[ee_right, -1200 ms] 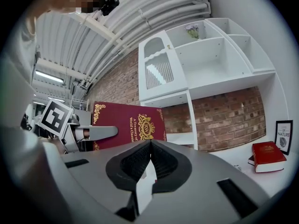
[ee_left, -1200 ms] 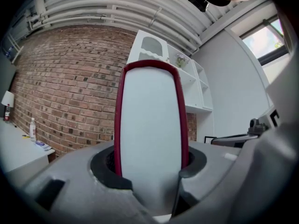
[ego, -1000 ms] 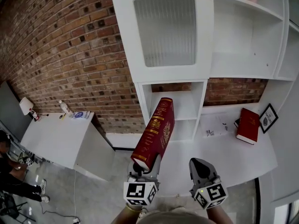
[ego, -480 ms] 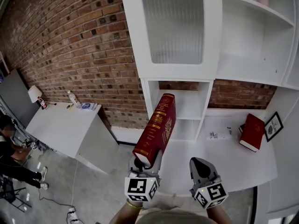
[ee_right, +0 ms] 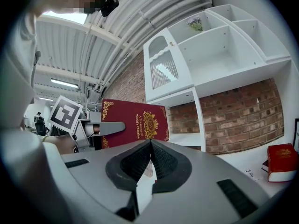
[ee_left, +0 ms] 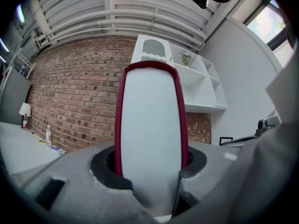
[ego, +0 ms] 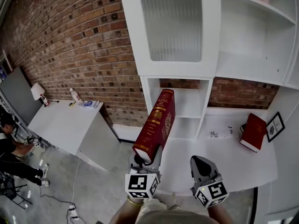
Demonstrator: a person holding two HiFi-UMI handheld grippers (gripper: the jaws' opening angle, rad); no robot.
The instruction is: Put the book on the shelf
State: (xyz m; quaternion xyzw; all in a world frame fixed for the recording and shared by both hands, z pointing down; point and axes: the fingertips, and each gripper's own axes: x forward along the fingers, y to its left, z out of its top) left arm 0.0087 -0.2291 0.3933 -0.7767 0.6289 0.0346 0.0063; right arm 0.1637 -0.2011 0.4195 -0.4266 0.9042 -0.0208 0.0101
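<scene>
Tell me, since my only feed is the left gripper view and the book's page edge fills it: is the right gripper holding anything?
Observer: No. The right gripper has its jaws together with nothing between them.
Operator: Any other book around?
Observer: Yes, a second red book lies on the white counter at the right, near a black picture frame.
Operator: How does my book sit?
Observer: The left gripper clamps the red book at its lower end. The book tilts up toward the open cubby under the glass door.
</scene>
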